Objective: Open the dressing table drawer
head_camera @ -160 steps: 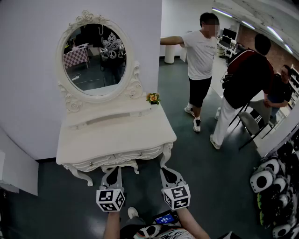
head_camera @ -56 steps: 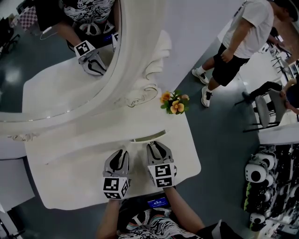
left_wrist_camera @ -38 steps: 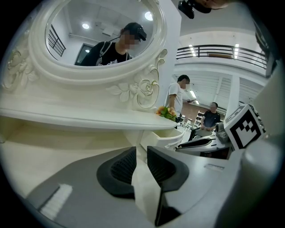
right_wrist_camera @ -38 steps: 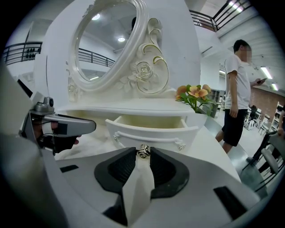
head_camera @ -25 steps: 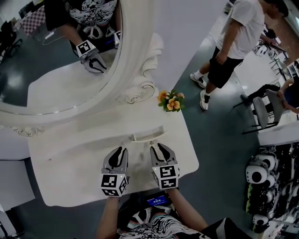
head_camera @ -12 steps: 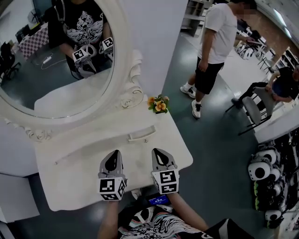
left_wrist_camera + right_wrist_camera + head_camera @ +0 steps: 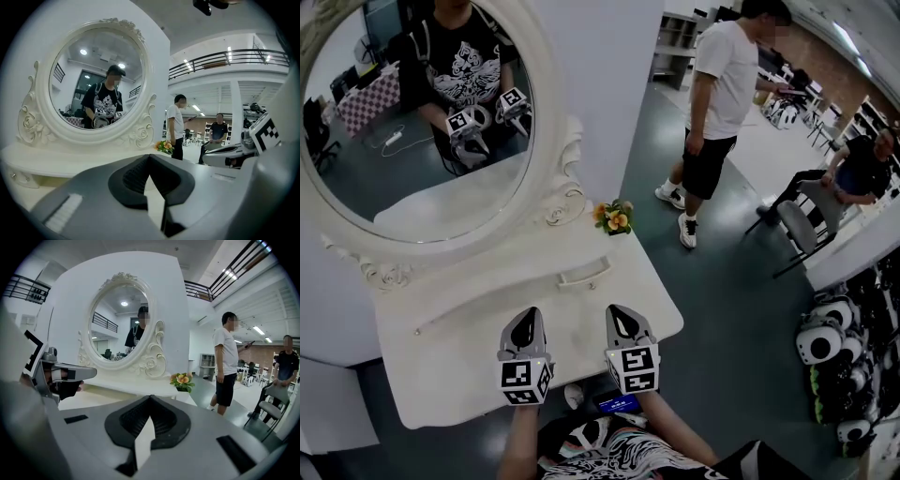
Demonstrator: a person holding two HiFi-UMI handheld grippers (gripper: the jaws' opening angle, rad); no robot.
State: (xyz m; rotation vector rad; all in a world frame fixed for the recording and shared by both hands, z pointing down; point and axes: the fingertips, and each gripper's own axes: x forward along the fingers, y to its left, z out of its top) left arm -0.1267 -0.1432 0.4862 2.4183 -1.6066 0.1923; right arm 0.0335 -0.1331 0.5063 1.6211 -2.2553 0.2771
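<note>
Right gripper (image 7: 616, 312) is drawn back from the drawer (image 7: 584, 274) since a second ago. Its jaws, spread then, are now clenched tip to tip on nothing. Left gripper (image 7: 525, 317) has backed off alongside it, and its jaws are also pressed together and empty. Both hang over the near part of the dressing table (image 7: 441, 375) top, side by side, tips pointing toward the mirror (image 7: 422, 141).

Drawer: a small one in the raised shelf under the mirror. Its front stands a little proud of the shelf face, knob toward the grippers. It lies ahead of the two grippers, nearer the right one and clear of both.

Flowers (image 7: 613, 217) sit at the shelf's right end, beside the mirror frame. Mirror shows the operator holding both grippers. A person in a white shirt (image 7: 722, 84) stands on the floor to the right, and another (image 7: 862, 169) sits farther back.
</note>
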